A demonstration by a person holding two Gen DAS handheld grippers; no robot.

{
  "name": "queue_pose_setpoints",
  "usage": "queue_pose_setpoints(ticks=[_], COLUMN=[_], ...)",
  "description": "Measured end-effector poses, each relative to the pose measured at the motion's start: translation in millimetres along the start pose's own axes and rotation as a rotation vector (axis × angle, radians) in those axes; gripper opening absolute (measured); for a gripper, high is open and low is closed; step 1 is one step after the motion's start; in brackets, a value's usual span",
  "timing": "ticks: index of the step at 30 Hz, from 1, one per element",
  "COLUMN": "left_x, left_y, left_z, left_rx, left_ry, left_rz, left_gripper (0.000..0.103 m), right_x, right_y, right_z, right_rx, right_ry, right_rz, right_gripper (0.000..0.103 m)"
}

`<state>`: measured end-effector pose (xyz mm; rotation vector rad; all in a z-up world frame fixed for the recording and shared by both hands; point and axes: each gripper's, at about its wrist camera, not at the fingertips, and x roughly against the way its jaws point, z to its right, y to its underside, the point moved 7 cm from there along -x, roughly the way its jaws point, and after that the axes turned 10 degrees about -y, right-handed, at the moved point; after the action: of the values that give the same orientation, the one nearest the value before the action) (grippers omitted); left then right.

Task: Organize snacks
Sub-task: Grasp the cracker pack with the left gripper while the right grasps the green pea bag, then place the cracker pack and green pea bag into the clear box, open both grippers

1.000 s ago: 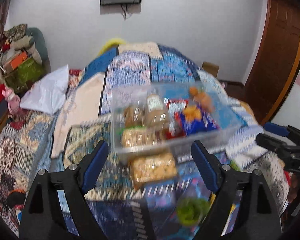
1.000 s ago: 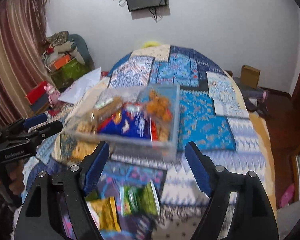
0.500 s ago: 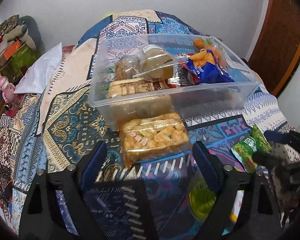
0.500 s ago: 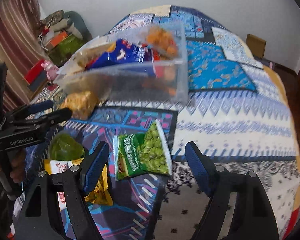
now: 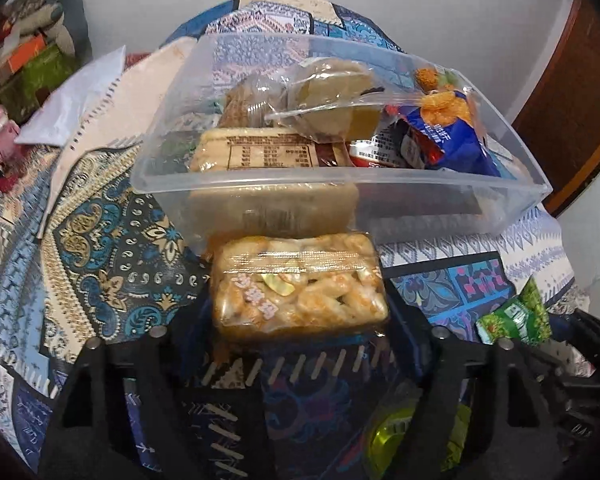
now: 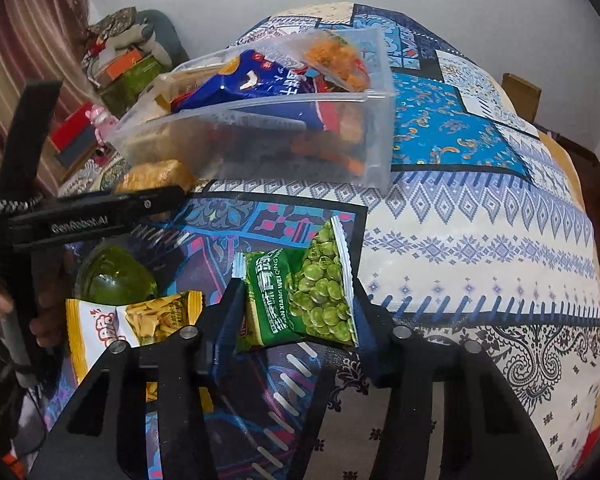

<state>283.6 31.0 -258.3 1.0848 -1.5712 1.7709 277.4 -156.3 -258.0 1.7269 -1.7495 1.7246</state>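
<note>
The left tool [image 5: 300, 312] has its fingers on both sides of a clear pack of golden crackers [image 5: 300, 286], grasping it just near of the clear plastic box [image 5: 340, 184] on the bed. The right tool [image 6: 296, 312] is clenched around a green pea packet [image 6: 300, 300]. A yellow chip bag [image 6: 132, 320] lies left of it

A clear plastic bin [image 5: 260, 184] is sitting on the bed, holding several snack packs. A golden puffed-snack pack [image 5: 300, 288] is lying flat against its near wall. A green pea packet [image 6: 300, 300] is lying near the bed's front edge, beside a yellow chip bag [image 6: 140, 320].
</note>
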Motion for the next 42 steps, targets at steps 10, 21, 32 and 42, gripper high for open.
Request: queue_pose_setpoints(ticks=[10, 21, 32, 42], left_x=[35, 91, 125, 93], left_y=[11, -10, -67, -111], left_z=[-4, -11, -20, -21], left_rx=[-0.024, -0.004, 0.017, 0.014], left_ry=[0.005, 0.029, 0.027, -0.003], left_rz=[0.043, 0.156, 0.286, 0.290], left_gripper=[0.074, 0.074, 0.074, 0.074], right_x=[18, 57, 73, 47], right_y=[-1, -30, -87, -137], right_z=[3, -12, -30, -36], right_rx=[-0.030, 0.013, 0.063, 0.084], right_ry=[0.006, 0.028, 0.009, -0.012], right_rz=[0.042, 0.149, 0.273, 0.310], right_gripper=[0.035, 0.035, 0.035, 0.035])
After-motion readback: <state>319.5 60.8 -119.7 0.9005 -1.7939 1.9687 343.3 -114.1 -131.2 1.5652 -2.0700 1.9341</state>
